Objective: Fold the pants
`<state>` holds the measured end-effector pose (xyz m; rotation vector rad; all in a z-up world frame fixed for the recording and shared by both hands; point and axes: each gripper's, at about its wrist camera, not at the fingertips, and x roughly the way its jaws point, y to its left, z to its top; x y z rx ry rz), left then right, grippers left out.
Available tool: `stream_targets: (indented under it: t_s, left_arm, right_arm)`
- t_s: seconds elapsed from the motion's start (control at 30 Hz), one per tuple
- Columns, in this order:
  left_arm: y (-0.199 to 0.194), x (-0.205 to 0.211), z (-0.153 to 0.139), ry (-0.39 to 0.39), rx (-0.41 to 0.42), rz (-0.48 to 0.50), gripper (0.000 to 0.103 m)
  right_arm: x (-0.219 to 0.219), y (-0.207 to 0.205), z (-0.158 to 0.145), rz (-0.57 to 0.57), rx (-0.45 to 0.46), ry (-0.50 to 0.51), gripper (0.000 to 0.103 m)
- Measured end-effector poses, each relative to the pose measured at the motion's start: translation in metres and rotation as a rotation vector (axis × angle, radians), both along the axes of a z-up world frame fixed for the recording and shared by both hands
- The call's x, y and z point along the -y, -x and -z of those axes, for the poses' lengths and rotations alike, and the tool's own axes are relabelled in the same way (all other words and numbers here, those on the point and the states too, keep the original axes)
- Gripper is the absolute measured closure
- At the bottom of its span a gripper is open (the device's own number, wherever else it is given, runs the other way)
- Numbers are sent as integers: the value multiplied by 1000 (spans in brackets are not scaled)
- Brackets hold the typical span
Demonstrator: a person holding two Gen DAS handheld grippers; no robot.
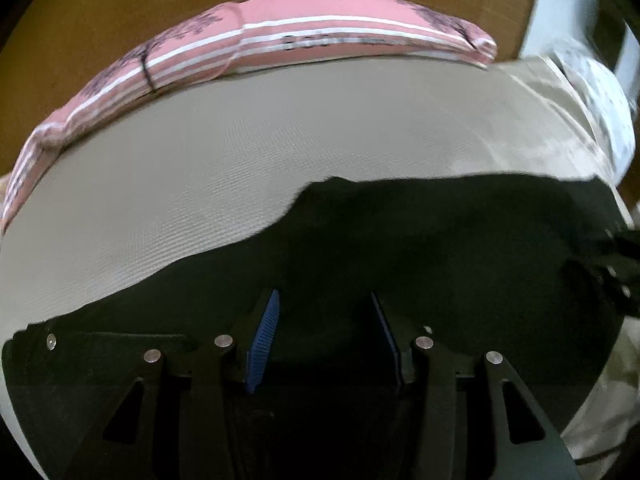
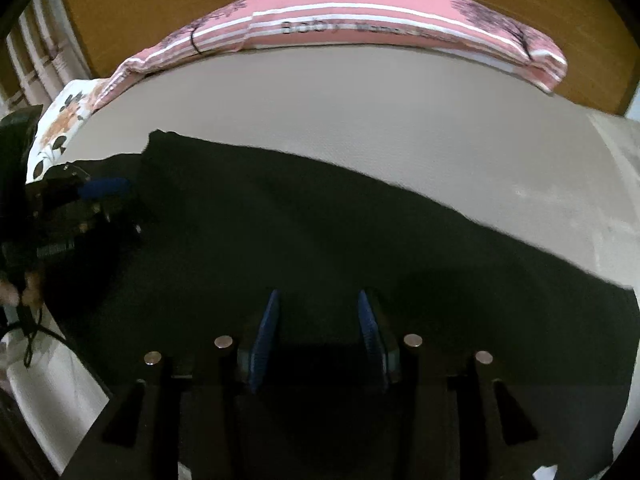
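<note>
Black pants (image 1: 420,240) lie spread flat on a beige bed sheet (image 1: 240,152); they also fill the right wrist view (image 2: 320,248). My left gripper (image 1: 325,300) is open, its blue pads just above the dark cloth, holding nothing. My right gripper (image 2: 318,300) is open over the pants, empty too. The left gripper shows at the left edge of the right wrist view (image 2: 80,200), at the pants' end. The right gripper shows at the right edge of the left wrist view (image 1: 616,276).
A pink striped pillow (image 1: 320,36) lies along the bed's far edge, against a brown wooden headboard (image 1: 160,0). A floral white cloth (image 2: 60,128) lies at the bed's left corner. A white cloth (image 1: 600,92) lies at the right.
</note>
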<state>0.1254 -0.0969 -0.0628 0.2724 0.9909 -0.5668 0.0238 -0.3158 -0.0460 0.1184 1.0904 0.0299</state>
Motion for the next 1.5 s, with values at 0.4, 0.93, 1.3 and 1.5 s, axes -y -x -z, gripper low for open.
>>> stream_targets:
  t_s: [0.4, 0.93, 1.3, 1.5]
  left_arm:
    - [26, 4, -6, -86, 47, 17, 52]
    - [109, -47, -1, -88, -36, 40, 41]
    - [115, -45, -2, -98, -39, 17, 40]
    - [109, -45, -10, -69, -73, -11, 40]
  right_arm:
    - [89, 122, -1, 267, -55, 35, 65]
    - [200, 247, 13, 809, 122, -469, 51]
    - [231, 253, 35, 939, 254, -647, 92]
    - [227, 257, 31, 926, 269, -621, 89]
